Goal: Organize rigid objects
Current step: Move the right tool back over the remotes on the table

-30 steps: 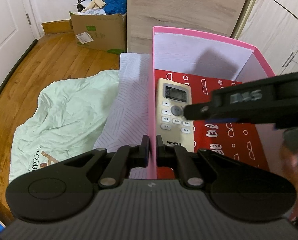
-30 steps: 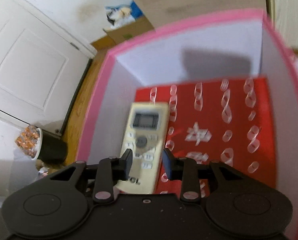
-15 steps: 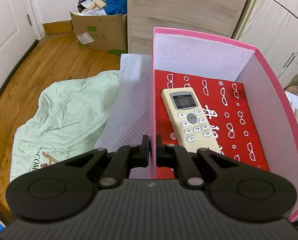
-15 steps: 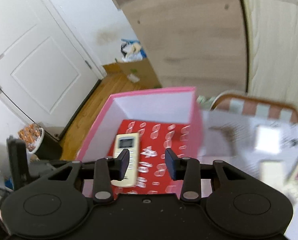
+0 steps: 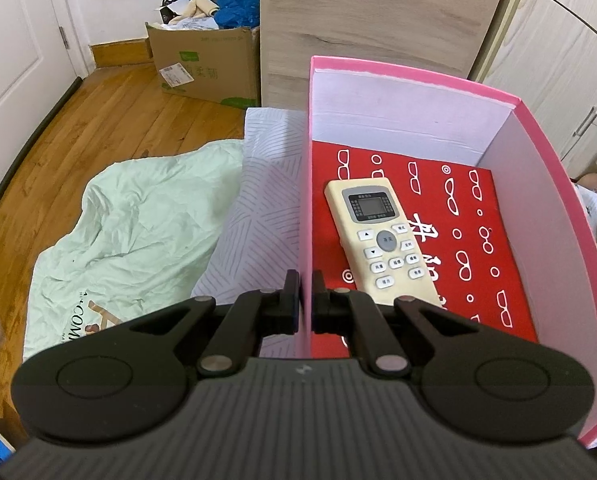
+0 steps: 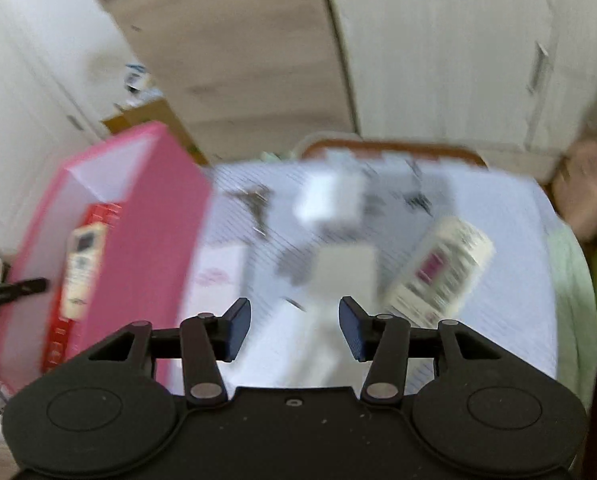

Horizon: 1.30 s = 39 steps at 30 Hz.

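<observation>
Pink box: open-topped, red patterned lining, standing on the striped bedspread; its near side wall runs straight ahead between the jaws of the left gripper, which is clamped on that wall, probably to keep the light box from sliding while items are dropped in

Cream remote: lies flat, buttons up, on the lining just ahead and to the right of the left gripper, slightly askew; judged already sorted

Right gripper: jaws apart, having just been opening, nothing between them; angled steeply down over the bedspread with the box off to its left; view heavily blurred

Items awaiting sorting: ahead of the right gripper, a white block farther off, a pale flat box just beyond the fingertips, and a second remote ahead to the right; exact identities uncertain in the blur

Left gripper pose: tilted downward, straddling the wall's top edge

Next, as a judgement: the open right gripper looks set to pick one of these
</observation>
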Tool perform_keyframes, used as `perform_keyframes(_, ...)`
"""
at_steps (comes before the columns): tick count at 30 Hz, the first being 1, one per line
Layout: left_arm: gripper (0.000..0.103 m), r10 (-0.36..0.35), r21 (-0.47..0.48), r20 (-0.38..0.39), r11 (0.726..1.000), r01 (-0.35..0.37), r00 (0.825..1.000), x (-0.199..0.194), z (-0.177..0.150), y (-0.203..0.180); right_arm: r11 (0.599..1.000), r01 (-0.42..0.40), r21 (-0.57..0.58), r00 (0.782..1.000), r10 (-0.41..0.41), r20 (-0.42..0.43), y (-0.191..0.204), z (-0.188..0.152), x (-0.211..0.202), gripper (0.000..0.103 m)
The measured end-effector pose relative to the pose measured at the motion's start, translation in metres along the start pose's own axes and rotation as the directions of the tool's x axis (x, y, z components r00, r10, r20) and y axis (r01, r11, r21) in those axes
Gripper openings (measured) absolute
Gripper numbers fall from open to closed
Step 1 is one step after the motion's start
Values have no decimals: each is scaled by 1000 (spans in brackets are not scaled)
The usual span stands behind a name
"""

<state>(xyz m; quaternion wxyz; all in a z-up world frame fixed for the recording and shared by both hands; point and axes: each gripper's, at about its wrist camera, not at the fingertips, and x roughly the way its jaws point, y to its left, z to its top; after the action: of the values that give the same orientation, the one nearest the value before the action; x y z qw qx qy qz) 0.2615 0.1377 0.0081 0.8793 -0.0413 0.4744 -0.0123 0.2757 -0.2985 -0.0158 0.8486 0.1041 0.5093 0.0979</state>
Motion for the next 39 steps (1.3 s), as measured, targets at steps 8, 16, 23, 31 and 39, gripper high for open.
perform_keyframes(8, 4, 1, 4, 0, 1000, -1, 1000, 0, 0, -1, 989, -81, 120, 992, 92, -84, -31, -3, 22, 59)
perform_keyframes(16, 4, 4, 6, -4, 1000, -4, 1000, 0, -1, 2, 974, -146, 172, 986, 158, -56, -39, -3, 24, 61)
perform_keyframes(23, 4, 5, 6, -5, 1000, -5, 1000, 0, -2, 4, 975, -156, 159, 988, 158, 2, -34, -3, 14, 24)
perform_keyframes(31, 4, 8, 10, -4, 1000, -8, 1000, 0, -2, 3, 968, -222, 121, 975, 219, 34, -17, -5, 7, 20)
perform_keyframes(39, 4, 8, 7, -6, 1000, -8, 1000, 1, -3, 1, 985, -167, 38, 985, 168, -31, 8, -7, 21, 23)
